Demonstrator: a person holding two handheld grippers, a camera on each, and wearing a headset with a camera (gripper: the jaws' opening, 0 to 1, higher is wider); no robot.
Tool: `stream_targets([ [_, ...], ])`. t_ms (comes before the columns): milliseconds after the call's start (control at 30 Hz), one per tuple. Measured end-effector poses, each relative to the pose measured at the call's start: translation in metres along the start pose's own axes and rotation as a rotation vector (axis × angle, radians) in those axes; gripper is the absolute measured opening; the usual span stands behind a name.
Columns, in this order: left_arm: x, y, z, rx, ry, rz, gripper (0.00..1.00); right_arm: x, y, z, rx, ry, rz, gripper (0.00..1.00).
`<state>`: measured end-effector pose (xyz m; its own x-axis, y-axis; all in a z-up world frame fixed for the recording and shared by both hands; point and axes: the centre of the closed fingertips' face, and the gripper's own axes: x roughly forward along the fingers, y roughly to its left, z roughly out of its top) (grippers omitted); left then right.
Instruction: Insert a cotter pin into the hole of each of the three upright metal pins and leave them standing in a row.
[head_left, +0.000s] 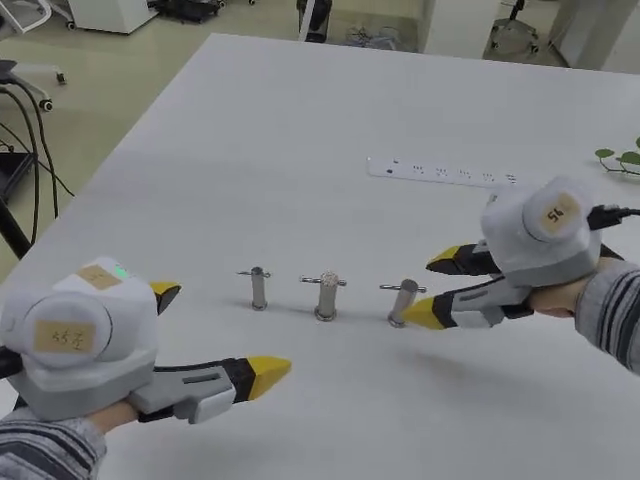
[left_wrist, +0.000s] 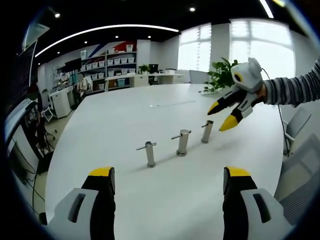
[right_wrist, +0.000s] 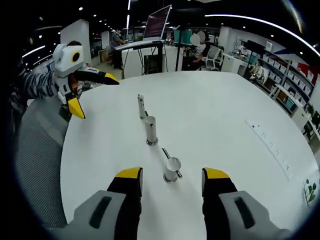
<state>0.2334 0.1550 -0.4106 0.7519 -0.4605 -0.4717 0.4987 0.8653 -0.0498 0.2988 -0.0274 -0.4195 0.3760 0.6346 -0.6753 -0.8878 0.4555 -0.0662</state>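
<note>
- The three metal pins (head_left: 326, 296) are standing in a row on the table (head_left: 300, 130), each carrying a cotter pin (head_left: 311, 281) crosswise. The rightmost pin (head_left: 402, 302) is leaning a little.
- The right gripper (head_left: 420, 290) is hovering just beside it, jaws spread and empty — probably to straighten it.
- The left gripper (head_left: 233, 329) is hanging back, jaws released, gripping nothing.
- A power strip (head_left: 440, 172) is lying well behind — nothing is blocking the way.

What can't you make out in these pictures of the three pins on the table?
- Hole in the middle metal pin, head view: too small, and its cotter pin covers it.
- Farthest metal pin, right gripper view: too small and blurred to tell how its cotter pin sits.
- Power strip, head view: socket details too small.
- Plant, head view: cut off by the right edge.
</note>
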Motion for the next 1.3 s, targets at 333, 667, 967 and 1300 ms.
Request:
stream_targets([
  [333,-0.007,0.0,0.012,-0.013,-0.023,0.007,0.91,-0.034,0.018,0.008,0.16,-0.142,-0.141,0.66],
  [667,-0.015,-0.005,0.016,0.002,-0.031,-0.006,0.99,-0.046,0.043,0.009,0.305,-0.247,-0.194,0.88],
  [967,-0.025,-0.006,0.015,-0.013,-0.051,0.007,0.99,-0.054,0.056,0.01,0.383,-0.295,-0.222,0.91],
  [1300,-0.034,-0.006,0.007,-0.023,-0.043,0.029,0.98,-0.059,0.068,0.005,0.293,-0.256,-0.258,0.84],
])
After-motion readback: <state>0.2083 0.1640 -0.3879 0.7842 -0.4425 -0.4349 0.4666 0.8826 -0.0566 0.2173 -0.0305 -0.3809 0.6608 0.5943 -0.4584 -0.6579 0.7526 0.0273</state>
